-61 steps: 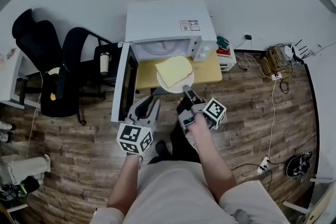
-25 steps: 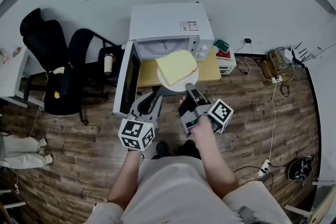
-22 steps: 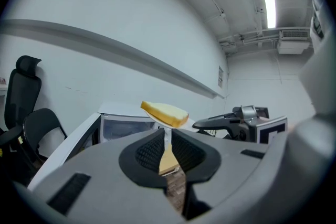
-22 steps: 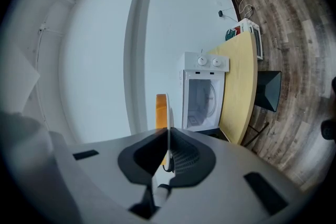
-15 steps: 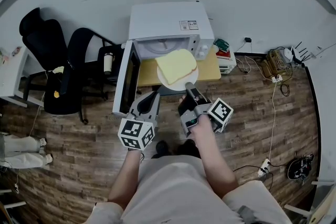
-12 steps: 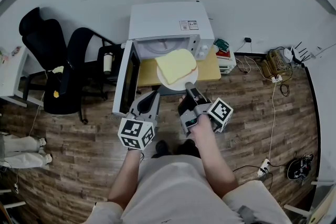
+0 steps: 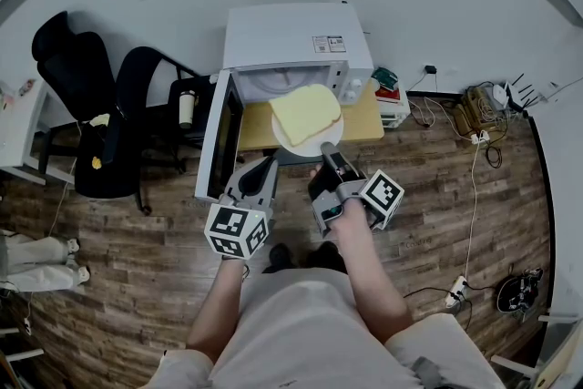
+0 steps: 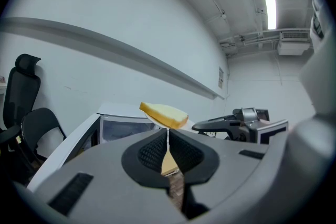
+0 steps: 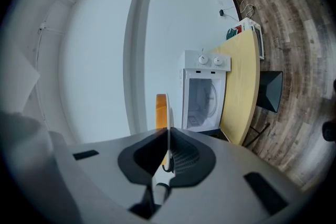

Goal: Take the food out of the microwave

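food [image 7: 306,113], one thick slice of pale yellow bread, is out of the oven. it lies flat on a white plate [image 7: 321,144] that is held in the air in front of the open cavity, over the front part of the table as the head view shows it.

a wood-plank floor [image 7: 474,223] fills the lower half of that view. a white microwave [image 7: 296,36] sits against the pale wall on a yellow table [image 7: 367,121], its door [image 7: 217,141] swung wide to the left. a black office chair [image 7: 127,82] stands left of the door.

the right gripper [image 7: 325,159] is clenched on the near rim of the plate. in the right gripper view the plate runs edge-on between the pads, with the food on its left face.

the left gripper [image 7: 270,163] has its jaws pressed together with nothing in them. its tips sit near the plate's lower left edge, not touching it.
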`<state>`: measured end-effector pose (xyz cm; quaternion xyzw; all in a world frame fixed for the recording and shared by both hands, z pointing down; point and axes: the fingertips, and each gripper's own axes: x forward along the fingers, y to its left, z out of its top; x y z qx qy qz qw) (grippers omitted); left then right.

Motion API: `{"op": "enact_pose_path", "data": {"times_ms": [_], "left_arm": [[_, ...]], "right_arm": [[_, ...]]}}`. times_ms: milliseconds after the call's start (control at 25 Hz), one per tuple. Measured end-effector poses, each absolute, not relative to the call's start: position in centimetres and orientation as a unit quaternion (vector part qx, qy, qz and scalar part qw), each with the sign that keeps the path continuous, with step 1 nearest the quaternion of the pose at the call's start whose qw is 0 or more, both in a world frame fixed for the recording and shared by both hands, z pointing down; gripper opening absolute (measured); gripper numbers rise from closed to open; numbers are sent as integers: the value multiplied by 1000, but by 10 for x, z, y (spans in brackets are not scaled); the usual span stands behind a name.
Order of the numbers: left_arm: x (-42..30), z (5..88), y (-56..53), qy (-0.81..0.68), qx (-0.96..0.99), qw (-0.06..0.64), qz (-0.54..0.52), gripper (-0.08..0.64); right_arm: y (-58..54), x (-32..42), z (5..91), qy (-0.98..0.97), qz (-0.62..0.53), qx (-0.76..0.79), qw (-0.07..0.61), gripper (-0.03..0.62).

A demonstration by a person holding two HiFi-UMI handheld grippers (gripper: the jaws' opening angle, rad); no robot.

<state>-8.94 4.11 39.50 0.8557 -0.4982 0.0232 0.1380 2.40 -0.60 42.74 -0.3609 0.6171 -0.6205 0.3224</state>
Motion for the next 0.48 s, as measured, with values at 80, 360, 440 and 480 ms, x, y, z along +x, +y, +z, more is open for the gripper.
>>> {"op": "enact_pose_path", "data": {"times_ms": [80,360,440,480], "left_arm": [[-90,396,41,-498,856,138,23,15],[-89,396,38,-496,857,139,20,15],[-89,396,37,-495,857,139,21,15],[-89,396,37,-495,858,139,22,15]], "right_arm": [[-6,23,428,617,-620,-361,322,12],[-8,23,429,617,-621,-359,323,11],[-9,23,428,617,-620,-359,326,11],[-10,23,428,617,-620,-359,326,11]]}}
